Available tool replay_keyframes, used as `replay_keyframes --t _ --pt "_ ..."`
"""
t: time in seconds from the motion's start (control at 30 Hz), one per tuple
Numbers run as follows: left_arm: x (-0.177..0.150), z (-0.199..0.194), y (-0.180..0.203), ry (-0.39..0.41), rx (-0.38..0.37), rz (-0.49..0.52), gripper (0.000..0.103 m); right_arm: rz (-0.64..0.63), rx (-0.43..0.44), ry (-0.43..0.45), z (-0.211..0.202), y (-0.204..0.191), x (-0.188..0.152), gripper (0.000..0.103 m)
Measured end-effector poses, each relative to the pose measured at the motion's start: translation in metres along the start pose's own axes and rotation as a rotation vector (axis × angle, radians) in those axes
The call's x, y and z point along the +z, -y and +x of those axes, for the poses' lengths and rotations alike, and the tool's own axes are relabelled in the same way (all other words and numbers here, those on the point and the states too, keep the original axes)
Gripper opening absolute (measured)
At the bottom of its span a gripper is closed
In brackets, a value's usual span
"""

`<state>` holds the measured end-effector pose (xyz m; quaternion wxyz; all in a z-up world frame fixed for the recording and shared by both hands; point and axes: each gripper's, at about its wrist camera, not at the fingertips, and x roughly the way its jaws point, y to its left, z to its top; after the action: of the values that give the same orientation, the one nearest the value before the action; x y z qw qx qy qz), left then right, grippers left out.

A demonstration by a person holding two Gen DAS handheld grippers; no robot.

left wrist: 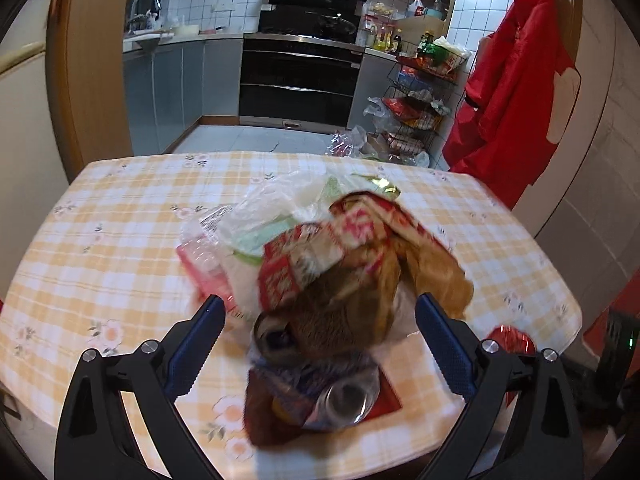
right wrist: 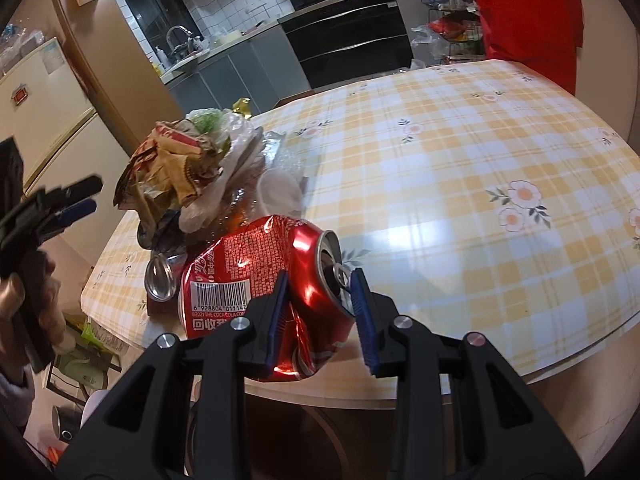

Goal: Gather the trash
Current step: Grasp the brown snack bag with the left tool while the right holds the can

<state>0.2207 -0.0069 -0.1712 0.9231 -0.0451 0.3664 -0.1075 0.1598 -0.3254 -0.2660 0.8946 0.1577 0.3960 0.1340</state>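
One blurred wrapper (left wrist: 340,248) masking trash.

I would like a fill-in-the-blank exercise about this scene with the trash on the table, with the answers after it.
1. The right gripper is shut on a crushed red ____ can.
2. The left gripper is ____, its blue pads on either side of the trash pile.
3. The tablecloth has a yellow and white ____ pattern with flowers.
4. A ____ garment hangs behind the table.

Missing words: Coca-Cola; open; checked; red
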Motion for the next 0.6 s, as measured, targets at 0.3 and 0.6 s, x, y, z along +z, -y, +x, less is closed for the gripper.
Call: replay_keyframes --t 0.3,0.6 --pt "0.008 0.046 0.002 -0.053 0.115 0.001 0.097 0.013 -0.008 0.002 0.0 0.008 0.002 0.034" --pt "0.003 0.052 0.006 -0.056 0.061 0.011 0.08 0.019 -0.011 -0.001 0.0 0.01 0.001 0.034"
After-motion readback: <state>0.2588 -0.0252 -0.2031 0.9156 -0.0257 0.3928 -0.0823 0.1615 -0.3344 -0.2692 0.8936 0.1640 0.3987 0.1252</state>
